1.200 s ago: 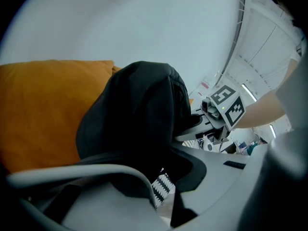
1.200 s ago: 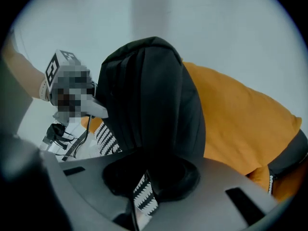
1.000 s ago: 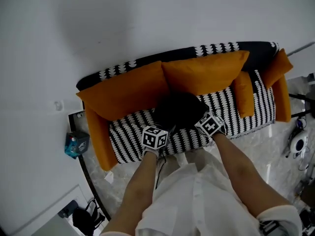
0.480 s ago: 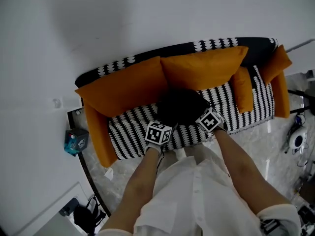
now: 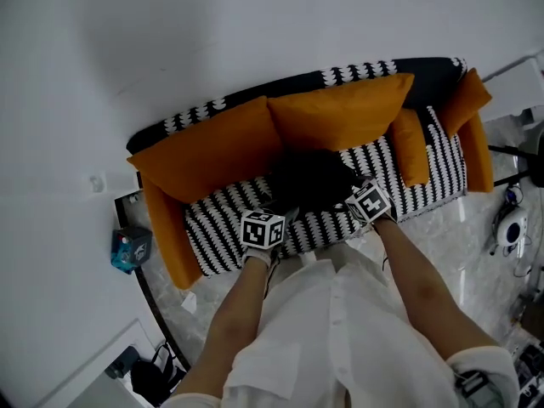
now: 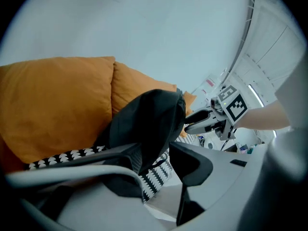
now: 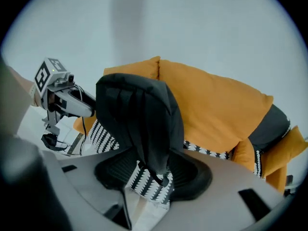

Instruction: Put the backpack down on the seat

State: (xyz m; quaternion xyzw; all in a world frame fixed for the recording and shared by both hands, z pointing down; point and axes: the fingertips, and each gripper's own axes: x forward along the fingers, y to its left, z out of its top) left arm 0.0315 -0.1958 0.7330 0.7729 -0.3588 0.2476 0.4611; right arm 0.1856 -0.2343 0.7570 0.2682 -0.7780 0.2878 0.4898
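Observation:
The black backpack (image 5: 310,177) stands on the sofa's striped seat (image 5: 221,228), leaning against the orange back cushions (image 5: 340,117). My left gripper (image 5: 274,213) is at its near left side and my right gripper (image 5: 353,195) at its near right side. In the left gripper view the jaws of the left gripper (image 6: 154,162) are opening, with a fold of backpack (image 6: 149,124) fabric loose between them. In the right gripper view the right gripper (image 7: 151,170) is opening too; a hanging part of the backpack (image 7: 144,124) sits between the pads with gaps beside it.
The sofa has orange arm cushions (image 5: 166,228) at both ends and a small orange pillow (image 5: 410,147) at the right. A blue box (image 5: 130,249) sits on a dark side table left of the sofa. A white device (image 5: 514,245) lies on the marble floor at the right.
The backpack stays where it was on the seat. My left gripper has shifted slightly left and back; the right one has barely moved.

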